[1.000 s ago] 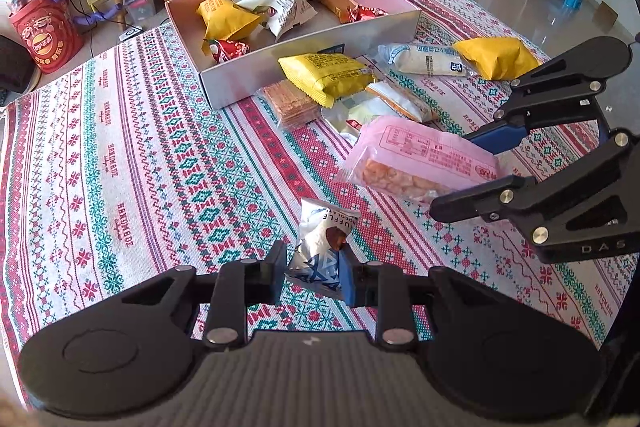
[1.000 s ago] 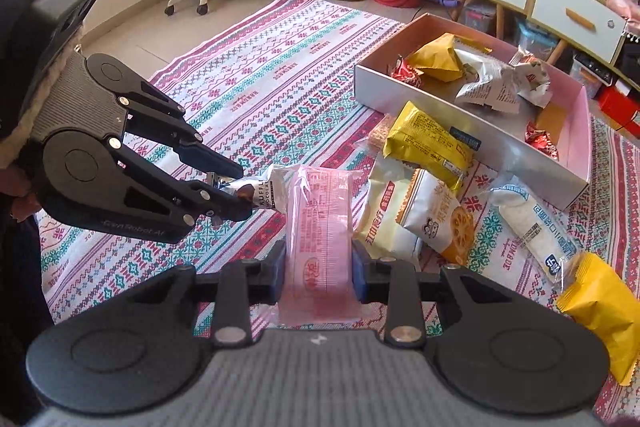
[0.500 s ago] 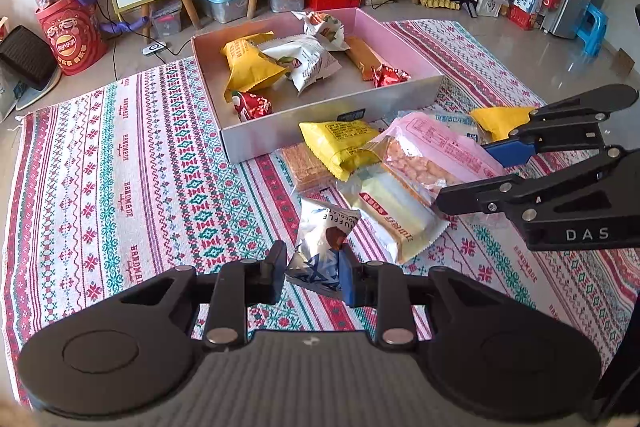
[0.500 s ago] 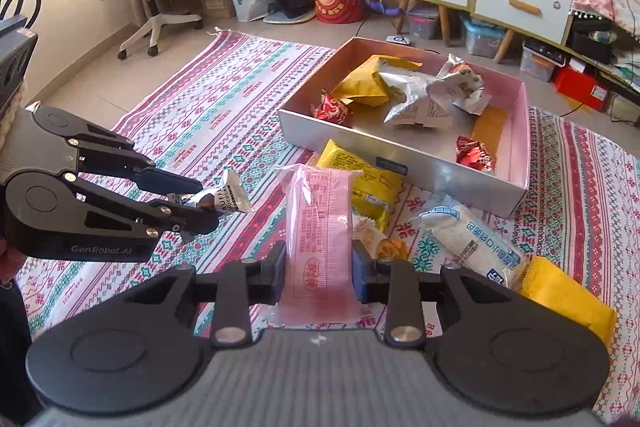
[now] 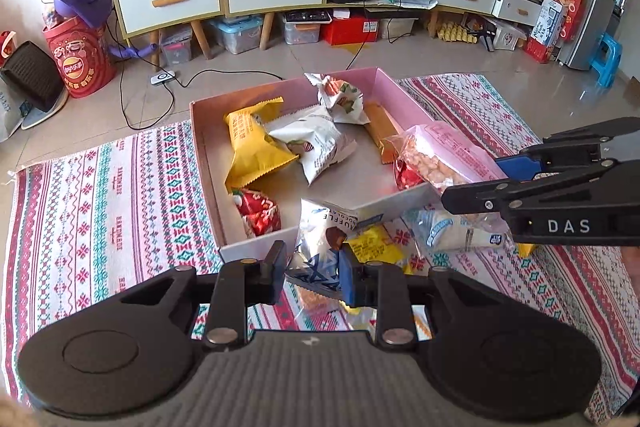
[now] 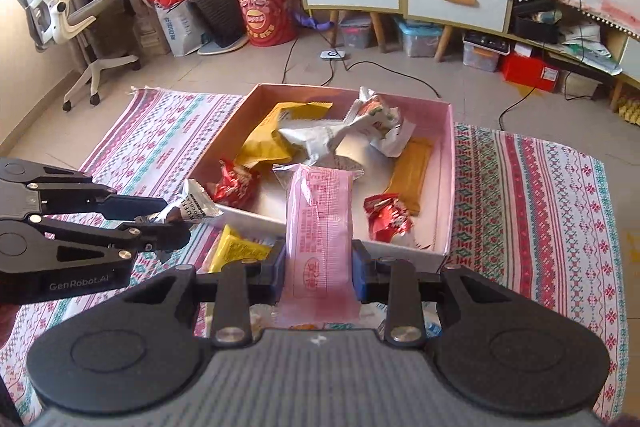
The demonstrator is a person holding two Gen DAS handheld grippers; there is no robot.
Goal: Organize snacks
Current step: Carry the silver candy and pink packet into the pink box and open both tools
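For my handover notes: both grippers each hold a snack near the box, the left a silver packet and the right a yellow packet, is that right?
Not quite: the right gripper holds a pink packet, not a yellow one, as the right wrist view shows. The left gripper does hold a silver packet, both near the box.

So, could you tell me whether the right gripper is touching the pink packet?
Touching. In the right wrist view, the right gripper has both pads pressed against the sides of the pink packet, holding it above the box.
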